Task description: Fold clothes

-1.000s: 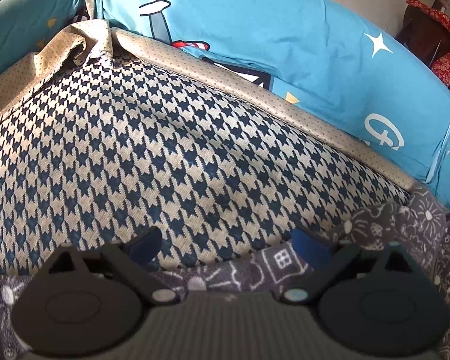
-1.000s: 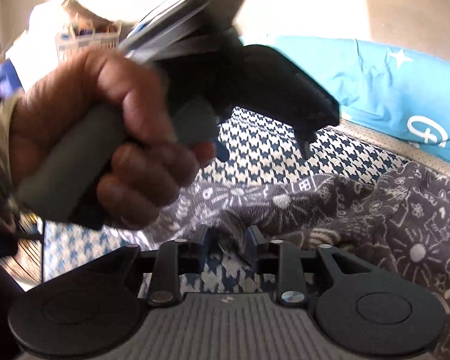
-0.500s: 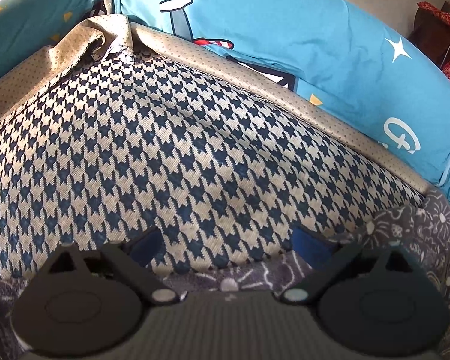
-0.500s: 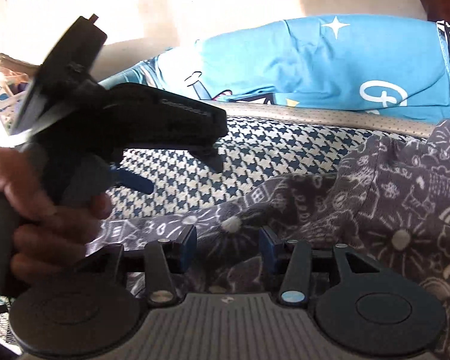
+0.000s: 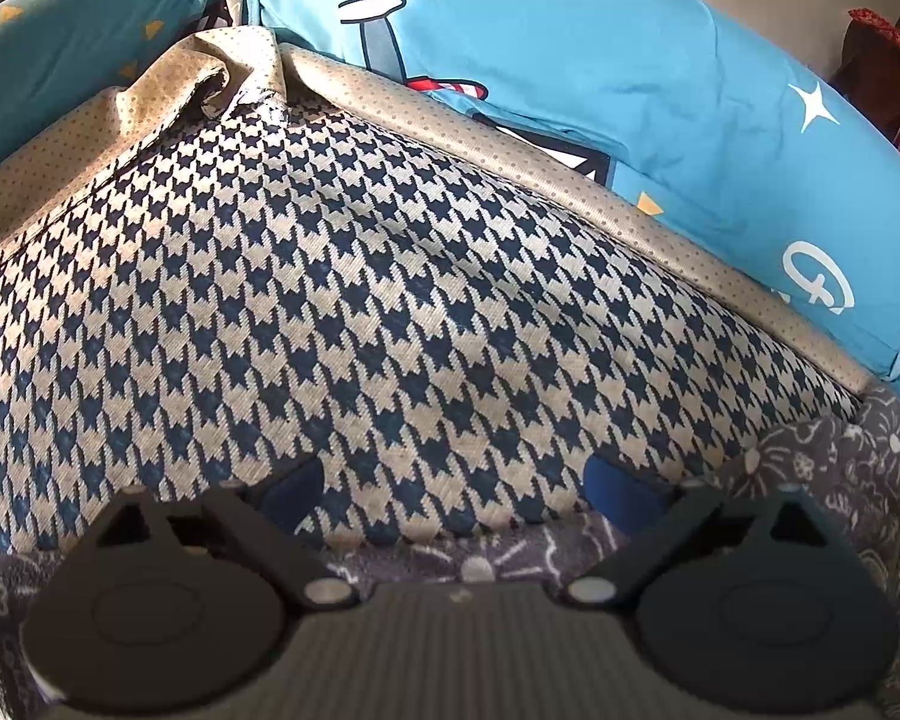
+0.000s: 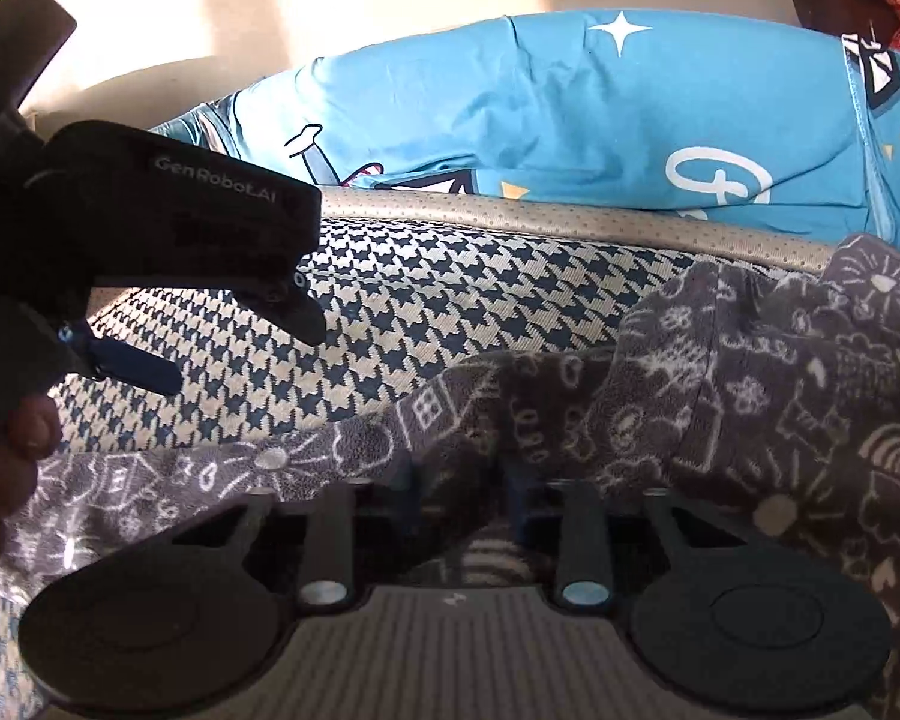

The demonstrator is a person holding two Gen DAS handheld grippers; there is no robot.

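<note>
Two grippers: left gripper [image 5: 456,480] gapes wide, empty, above the grey garment's [image 6: 750,396] near edge; right gripper [image 6: 456,492] pinches its hem, cloth trailing right across the houndstooth cover [image 5: 360,300].

Grey doodle-print garment [image 6: 750,396] rumpled on houndstooth cover [image 6: 450,312].

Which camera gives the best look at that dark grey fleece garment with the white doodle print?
The right wrist view: the dark grey fleece garment with white doodles spreads across its lower and right side, with the right hand-held gripper at its folds. The left wrist view shows only its edge and a right-hand corner.
</note>
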